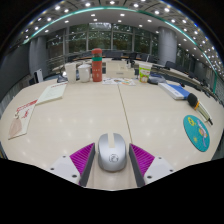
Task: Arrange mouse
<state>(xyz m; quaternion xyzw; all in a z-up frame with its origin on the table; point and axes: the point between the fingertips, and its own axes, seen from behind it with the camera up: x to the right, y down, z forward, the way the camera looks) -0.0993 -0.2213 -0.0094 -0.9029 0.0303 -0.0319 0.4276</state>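
A silver-grey computer mouse (112, 152) lies on the pale tabletop (90, 115), between the two fingers of my gripper (112, 160). The magenta pads (83, 157) stand at either side of it, with a narrow gap showing on each side. The mouse rests on the table. The gripper is open around it.
A round teal mat (197, 132) lies to the right. A blue-and-white box (174, 90) and a dark pen lie beyond it. Papers (22, 115) lie at the left. A red-capped bottle (97, 68) and containers stand at the far side of the table.
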